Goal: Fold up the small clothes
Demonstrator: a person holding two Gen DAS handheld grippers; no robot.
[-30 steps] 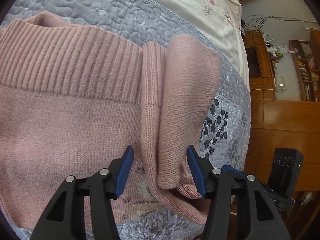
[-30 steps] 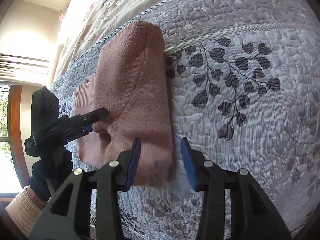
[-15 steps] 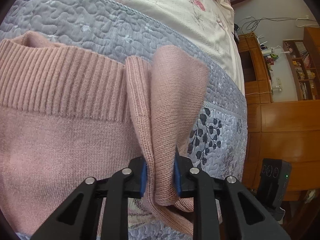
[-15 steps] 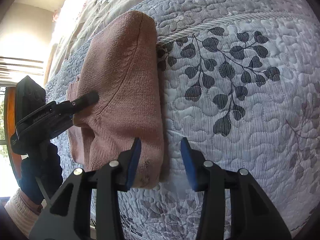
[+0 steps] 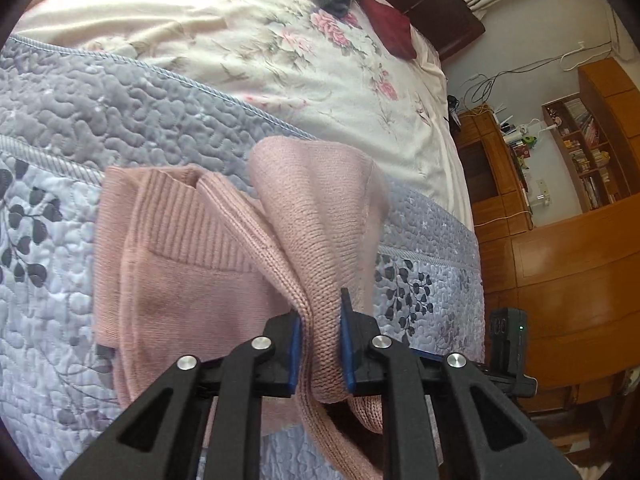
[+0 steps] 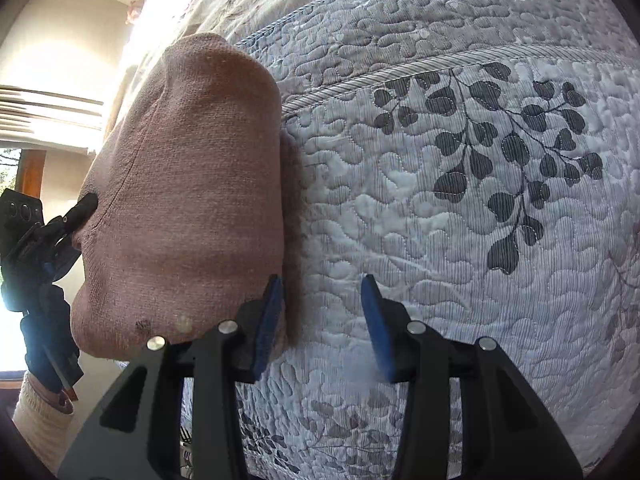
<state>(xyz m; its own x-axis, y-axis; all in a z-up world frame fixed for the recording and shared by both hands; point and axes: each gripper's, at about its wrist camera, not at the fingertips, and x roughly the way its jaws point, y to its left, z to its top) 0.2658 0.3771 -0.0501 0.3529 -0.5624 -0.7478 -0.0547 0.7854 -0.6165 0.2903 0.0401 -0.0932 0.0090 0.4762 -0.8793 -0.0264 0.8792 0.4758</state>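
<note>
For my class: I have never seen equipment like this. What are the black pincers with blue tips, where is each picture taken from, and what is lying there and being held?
No robot here: a person holds a hand-operated claw in each hand, each carrying a wide-angle camera that looks along its two fingers. One picture comes from the left claw, the other from the right claw. Both look down on a bed with a grey quilt printed with leaves. On it lies a pink sweater, partly folded. The left claw is shut on a fold of the sweater and lifts it. The right claw is open, holding nothing, beside the sweater's edge. In the right picture the left claw appears at the far left, held by a gloved hand.
</note>
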